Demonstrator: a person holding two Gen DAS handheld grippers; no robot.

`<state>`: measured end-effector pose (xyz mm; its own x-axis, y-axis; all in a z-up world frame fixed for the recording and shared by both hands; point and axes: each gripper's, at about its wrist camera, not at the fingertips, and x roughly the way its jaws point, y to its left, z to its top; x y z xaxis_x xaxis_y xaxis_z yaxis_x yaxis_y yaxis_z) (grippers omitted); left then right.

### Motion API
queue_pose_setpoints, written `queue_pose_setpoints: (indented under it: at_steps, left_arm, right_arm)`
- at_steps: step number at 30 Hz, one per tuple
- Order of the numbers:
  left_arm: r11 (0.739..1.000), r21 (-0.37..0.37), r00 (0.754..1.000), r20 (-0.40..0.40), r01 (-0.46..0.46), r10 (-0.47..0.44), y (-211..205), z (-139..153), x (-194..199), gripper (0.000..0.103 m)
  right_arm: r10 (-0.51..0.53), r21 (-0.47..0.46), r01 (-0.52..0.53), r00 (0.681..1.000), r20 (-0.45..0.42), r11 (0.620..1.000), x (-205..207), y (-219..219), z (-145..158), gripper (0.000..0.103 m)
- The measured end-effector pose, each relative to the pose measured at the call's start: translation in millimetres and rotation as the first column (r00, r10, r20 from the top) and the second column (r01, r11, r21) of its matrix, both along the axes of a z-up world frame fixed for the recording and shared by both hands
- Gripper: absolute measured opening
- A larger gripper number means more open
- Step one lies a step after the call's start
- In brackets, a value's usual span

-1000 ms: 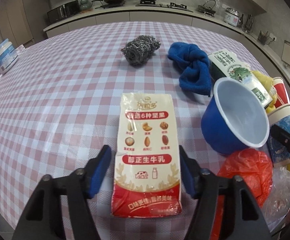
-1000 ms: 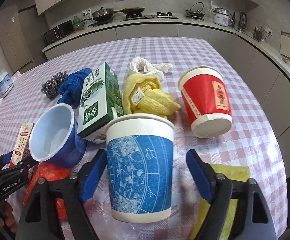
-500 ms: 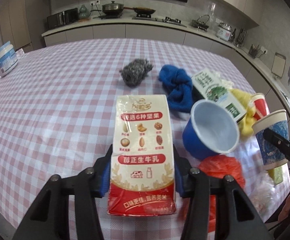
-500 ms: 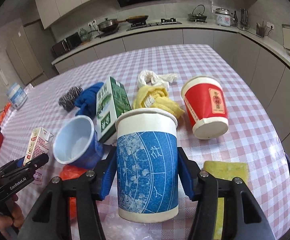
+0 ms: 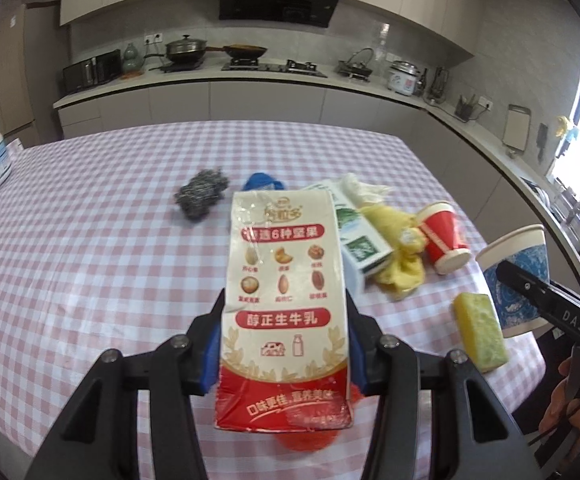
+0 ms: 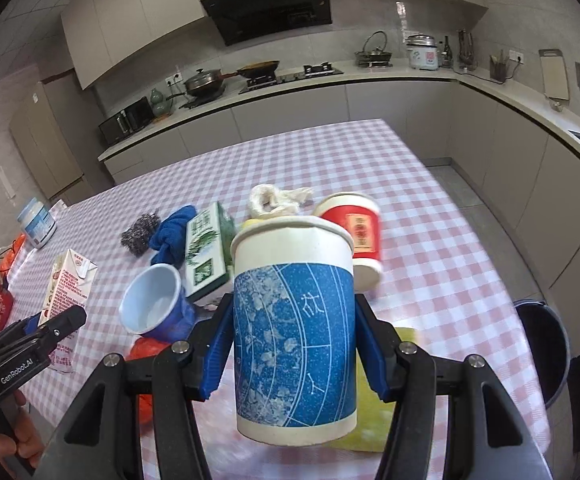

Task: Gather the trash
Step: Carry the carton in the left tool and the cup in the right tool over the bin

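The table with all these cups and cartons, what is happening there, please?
A person is clearing trash with a gripper in each hand. The left gripper is shut on a red and cream milk carton, lifted off the checked table. The right gripper is shut on a blue paper cup, also raised. A red cup, a green carton and cloths lie there uncollected.

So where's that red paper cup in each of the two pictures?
Left wrist view: the red paper cup lies tipped on the checked cloth at right of centre, past the milk carton.
Right wrist view: the red paper cup sits just above centre, partly hidden behind the rim of the blue paper cup.
Shared landmark: the steel scourer, left of the red cup in both.
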<state>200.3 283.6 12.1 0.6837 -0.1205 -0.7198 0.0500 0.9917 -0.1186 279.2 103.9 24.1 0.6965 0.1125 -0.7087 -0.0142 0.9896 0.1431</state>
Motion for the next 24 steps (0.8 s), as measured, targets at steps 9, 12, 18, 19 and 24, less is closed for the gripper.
queue_pose_setpoints:
  at_steps: [9, 12, 18, 19, 24]
  left_arm:
    - [0.992, -0.016, 0.992, 0.008, 0.123, -0.123, -107.3, 1.7, -2.4, 0.051]
    - [0.99, -0.02, 0.99, -0.002, 0.141, -0.141, -150.8, -0.2, -3.9, 0.051]
    - [0.981, -0.05, 0.982, -0.031, 0.185, -0.187, -243.3, -5.0, -1.3, 0.051]
    - [0.979, -0.056, 0.979, -0.035, 0.197, -0.199, -260.5, -7.0, -0.4, 0.051]
    - [0.962, -0.067, 0.962, -0.049, 0.265, -0.269, -331.6, -14.3, 2.1, 0.051]
  right_arm:
    - [-0.077, 0.021, 0.077, 0.997, 0.01, 0.997, -28.5, -98.0, 3.1, 0.059]
    - [-0.081, 0.028, 0.081, 0.997, -0.002, 0.996, -36.7, -141.0, -0.2, 0.059]
    - [-0.1, 0.018, 0.101, 0.994, -0.031, 0.995, -48.0, -231.2, -5.1, 0.059]
    - [-0.109, 0.016, 0.11, 0.993, -0.04, 0.994, -50.4, -252.3, -7.0, 0.059]
    - [-0.174, 0.017, 0.175, 0.983, -0.061, 0.984, -63.6, -330.1, -11.5, 0.059]
